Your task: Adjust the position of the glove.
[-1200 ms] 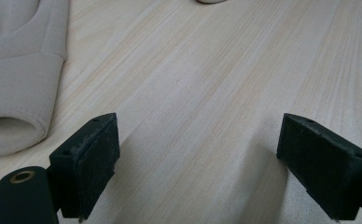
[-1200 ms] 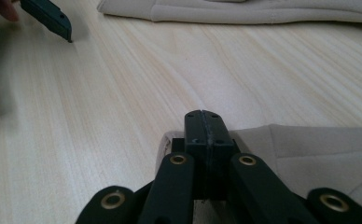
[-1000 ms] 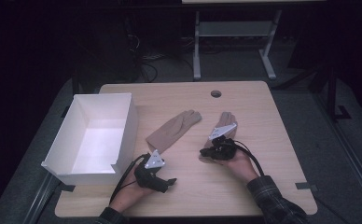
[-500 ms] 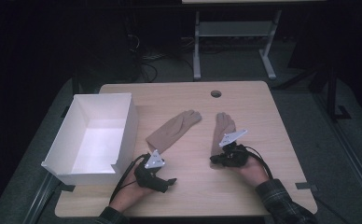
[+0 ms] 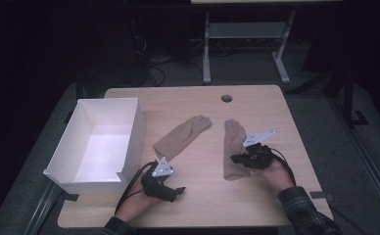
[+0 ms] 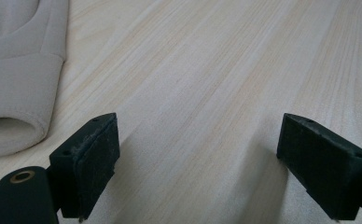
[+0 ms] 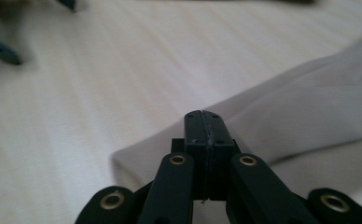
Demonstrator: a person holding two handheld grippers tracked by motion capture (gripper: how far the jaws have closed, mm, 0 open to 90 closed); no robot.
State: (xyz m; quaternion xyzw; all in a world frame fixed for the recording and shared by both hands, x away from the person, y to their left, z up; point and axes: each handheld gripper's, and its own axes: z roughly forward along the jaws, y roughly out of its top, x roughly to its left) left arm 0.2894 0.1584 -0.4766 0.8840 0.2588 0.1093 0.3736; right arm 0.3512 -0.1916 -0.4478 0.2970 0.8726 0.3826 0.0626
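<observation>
Two beige gloves lie flat on the wooden table [image 5: 193, 100]: one slanted at the middle [image 5: 180, 137], one pointing away from me at the right [image 5: 233, 147]. My right gripper [image 5: 234, 159] sits low over the right glove's cuff end, jaws shut. In the right gripper view its pads [image 7: 205, 121] meet with no cloth seen between them, and the glove [image 7: 300, 116] spreads beyond the tips. My left gripper [image 5: 178, 191] rests near the front edge, open. Bare wood shows between its jaws [image 6: 198, 158], and a glove's cuff [image 6: 16, 79] lies to their left.
A white open box [image 5: 129, 129] stands at the table's left side, its inside bare. A round cable hole [image 5: 226, 98] sits near the far edge. Metal table legs [image 5: 206, 49] and cables stand on the dark floor beyond.
My right gripper has drawn back toward me and a little rightward, still shut, uncovering most of the right glove. The glove's fingertips stay where they were. The left gripper has not moved.
</observation>
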